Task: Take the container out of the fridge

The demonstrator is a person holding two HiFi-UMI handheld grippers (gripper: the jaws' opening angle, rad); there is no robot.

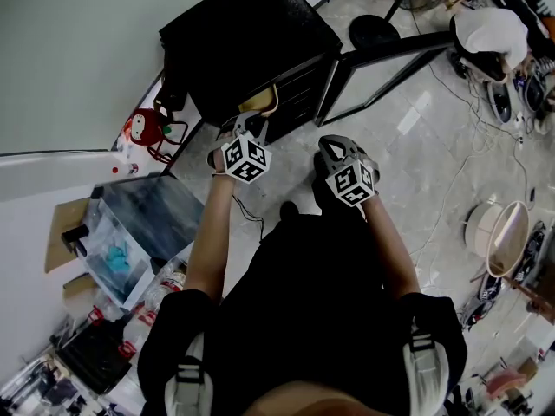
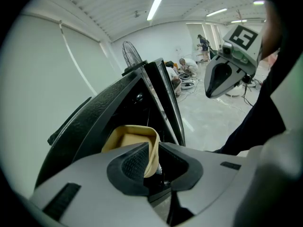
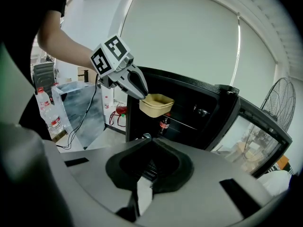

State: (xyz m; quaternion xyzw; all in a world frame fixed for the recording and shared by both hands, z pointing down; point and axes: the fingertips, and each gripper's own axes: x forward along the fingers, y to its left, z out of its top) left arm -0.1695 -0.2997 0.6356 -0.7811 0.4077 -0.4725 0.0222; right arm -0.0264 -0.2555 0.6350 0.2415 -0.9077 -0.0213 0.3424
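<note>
the container wall is gripped at the fridge mouth by the fingers of the left gripper. the right gripper is held closed and empty, farther back.

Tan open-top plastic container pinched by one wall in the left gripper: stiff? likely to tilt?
Probably light: the tan open-top plastic container looks empty and hangs near level from the left gripper. Its thin wall likely flexes a little; it curves between the jaws. A one-wall grip may let it pivot if bumped on the black fridge.
</note>
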